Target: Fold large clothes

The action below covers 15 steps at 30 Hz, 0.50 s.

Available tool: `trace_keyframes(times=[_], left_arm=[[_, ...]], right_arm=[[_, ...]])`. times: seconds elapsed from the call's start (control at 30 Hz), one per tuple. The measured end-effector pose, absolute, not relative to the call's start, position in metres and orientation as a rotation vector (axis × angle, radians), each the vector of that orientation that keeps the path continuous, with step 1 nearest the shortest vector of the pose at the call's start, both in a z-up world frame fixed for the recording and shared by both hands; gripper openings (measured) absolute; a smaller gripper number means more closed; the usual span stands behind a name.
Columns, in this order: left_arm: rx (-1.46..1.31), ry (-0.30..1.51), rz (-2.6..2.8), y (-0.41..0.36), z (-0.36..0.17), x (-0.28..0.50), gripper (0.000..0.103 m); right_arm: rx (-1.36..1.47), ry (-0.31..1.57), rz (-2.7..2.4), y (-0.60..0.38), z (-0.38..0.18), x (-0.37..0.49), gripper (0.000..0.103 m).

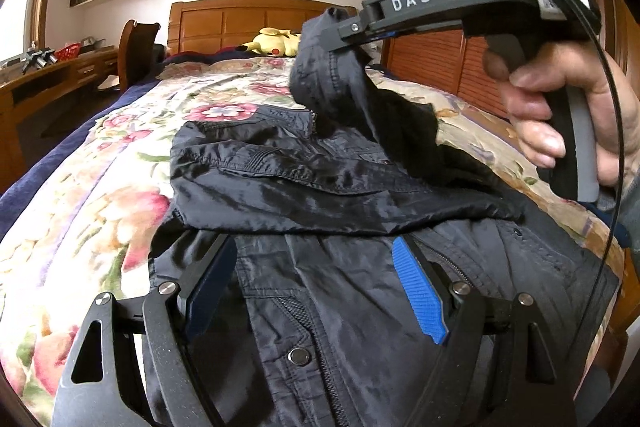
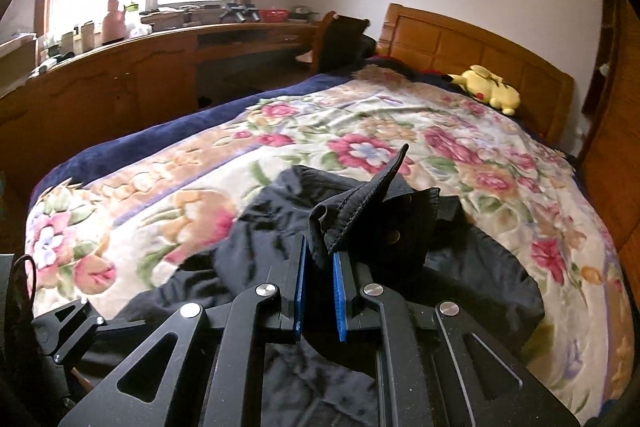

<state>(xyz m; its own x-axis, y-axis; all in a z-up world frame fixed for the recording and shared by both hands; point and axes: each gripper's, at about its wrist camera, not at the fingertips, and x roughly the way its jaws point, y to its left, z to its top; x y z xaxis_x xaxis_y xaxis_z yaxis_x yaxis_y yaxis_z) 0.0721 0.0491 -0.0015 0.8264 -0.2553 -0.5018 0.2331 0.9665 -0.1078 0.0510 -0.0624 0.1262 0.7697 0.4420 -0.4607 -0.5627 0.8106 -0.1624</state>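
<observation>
A black jacket (image 1: 320, 187) with zips and snaps lies partly folded on the floral bedspread (image 1: 100, 187). My left gripper (image 1: 316, 275) hangs open just above the jacket's front, with nothing between its blue pads (image 1: 420, 291). In the left wrist view my right gripper (image 1: 340, 31) is lifted at the upper right, shut on a cuff or hem of the jacket (image 1: 324, 67) that drapes down from it. The right wrist view shows that gripper (image 2: 320, 259) clamped on the black cuff (image 2: 360, 203), which sticks up past the pads, with the jacket (image 2: 460, 287) under it.
A yellow plush toy (image 1: 272, 43) lies by the wooden headboard (image 1: 240, 23). A long wooden desk (image 2: 140, 67) with clutter and a chair (image 2: 332, 39) stand left of the bed. A wooden wardrobe (image 1: 460, 47) is at the right. A hand (image 1: 560, 99) grips the right tool.
</observation>
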Motion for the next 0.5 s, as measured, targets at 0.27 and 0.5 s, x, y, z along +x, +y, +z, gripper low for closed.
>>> trace_keyframes(times=[0.27, 0.5], left_arm=[[-0.050, 0.548, -0.255, 0.054, -0.003, 0.072, 0.081], [-0.043, 0.547, -0.252, 0.054, -0.003, 0.071, 0.081]], right_arm=[[-0.293, 0.427, 0.578, -0.054, 0.132, 0.052, 0.021], [-0.271, 0.424, 0.541, -0.068, 0.126, 0.043, 0.050]])
